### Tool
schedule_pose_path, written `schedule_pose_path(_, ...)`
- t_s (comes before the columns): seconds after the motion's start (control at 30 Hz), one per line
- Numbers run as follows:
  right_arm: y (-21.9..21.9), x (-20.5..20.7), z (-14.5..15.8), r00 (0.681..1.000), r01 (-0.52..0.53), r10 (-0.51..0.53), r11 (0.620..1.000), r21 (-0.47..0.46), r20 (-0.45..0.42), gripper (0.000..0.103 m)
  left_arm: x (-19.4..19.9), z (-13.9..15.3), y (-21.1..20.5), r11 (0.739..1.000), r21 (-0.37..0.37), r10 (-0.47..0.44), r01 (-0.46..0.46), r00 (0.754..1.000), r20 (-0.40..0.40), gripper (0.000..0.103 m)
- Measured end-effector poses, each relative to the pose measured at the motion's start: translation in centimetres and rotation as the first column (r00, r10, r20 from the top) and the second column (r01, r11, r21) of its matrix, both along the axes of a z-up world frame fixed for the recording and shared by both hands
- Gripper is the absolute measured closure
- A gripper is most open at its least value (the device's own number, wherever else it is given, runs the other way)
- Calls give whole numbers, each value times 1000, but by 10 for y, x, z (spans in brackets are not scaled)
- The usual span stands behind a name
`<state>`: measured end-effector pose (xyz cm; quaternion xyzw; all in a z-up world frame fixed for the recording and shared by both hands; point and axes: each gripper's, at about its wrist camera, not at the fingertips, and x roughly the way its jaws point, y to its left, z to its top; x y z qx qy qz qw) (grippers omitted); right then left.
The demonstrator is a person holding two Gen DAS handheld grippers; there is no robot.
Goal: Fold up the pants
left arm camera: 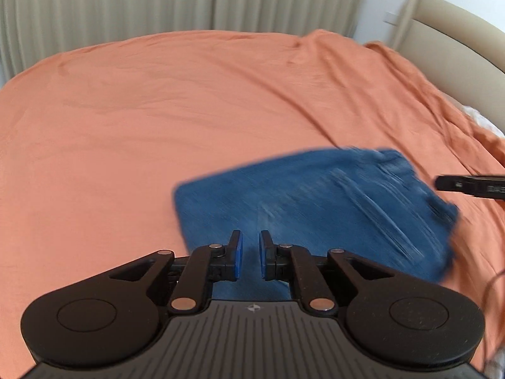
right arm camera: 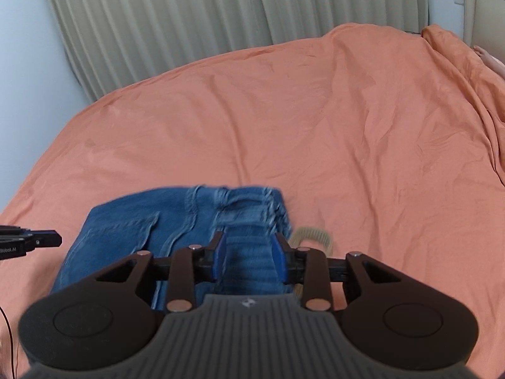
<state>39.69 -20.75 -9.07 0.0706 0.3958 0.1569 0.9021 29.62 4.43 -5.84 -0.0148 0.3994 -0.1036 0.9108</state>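
Observation:
Blue denim pants [left arm camera: 315, 202] lie folded into a compact rectangle on the orange bed sheet [left arm camera: 157, 110]. My left gripper [left arm camera: 251, 257] hovers over their near left edge, jaws slightly apart with nothing between them. In the right wrist view the pants [right arm camera: 176, 221] show a back pocket and waistband. My right gripper [right arm camera: 249, 255] is open over the pants' right part, with a raised denim fold lying between its blue pads without being pinched. The left wrist view is motion-blurred.
The orange sheet [right arm camera: 315, 126] covers the whole bed, with wrinkles towards the right. Pale curtains [left arm camera: 189, 0] hang behind the bed. A beige headboard [left arm camera: 457, 47] stands at the right. A tan looped item [right arm camera: 315, 237] peeks from under the pants' right edge.

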Motion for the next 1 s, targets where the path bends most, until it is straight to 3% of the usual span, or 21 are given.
schedule_pose_path(0.17, 10, -48, -15, 999, -26, 29, 996, -84, 41, 75, -23, -19, -28, 997, 38, -66, 69, 996, -58, 92)
schedule_pose_path(0.27, 1, -59, -42, 999, 28, -27, 999, -44, 19, 75, -35, -34, -28, 996, 54, -61, 67, 993, -102, 92)
schedule_pose_path(0.37, -5, -64, -59, 995, 96, -97, 995, 20, 6, 76, -41, -52, -25, 997, 61, -41, 55, 976, -214, 93)
schedule_pose_path(0.43, -7, -62, -66, 992, 126, -126, 991, 48, -6, 76, -50, -59, -22, 993, 92, -58, 78, 977, -205, 93)
schedule_pose_path(0.53, -2, -58, -67, 993, 114, -114, 993, 14, 13, 76, -55, -53, -15, 997, 63, -21, 35, 977, -213, 93)
schedule_pose_path(0.63, 3, -62, -69, 993, 107, -106, 994, -18, 46, 76, -68, -39, -14, 998, 58, -4, 15, 985, -170, 92)
schedule_pose_path(0.7, 4, -65, -69, 992, 110, -108, 994, -21, 60, 76, -79, -33, -16, 998, 64, -5, 15, 989, -149, 67)
schedule_pose_path(0.77, 3, -67, -67, 991, 119, -119, 993, -8, 58, 76, -88, -31, -21, 996, 88, -2, 15, 990, -143, 53)
schedule_pose_path(1.0, 1, -71, -68, 991, 108, -108, 994, 4, 76, 75, -98, -38, -29, 987, 158, 0, 27, 987, -164, 52)
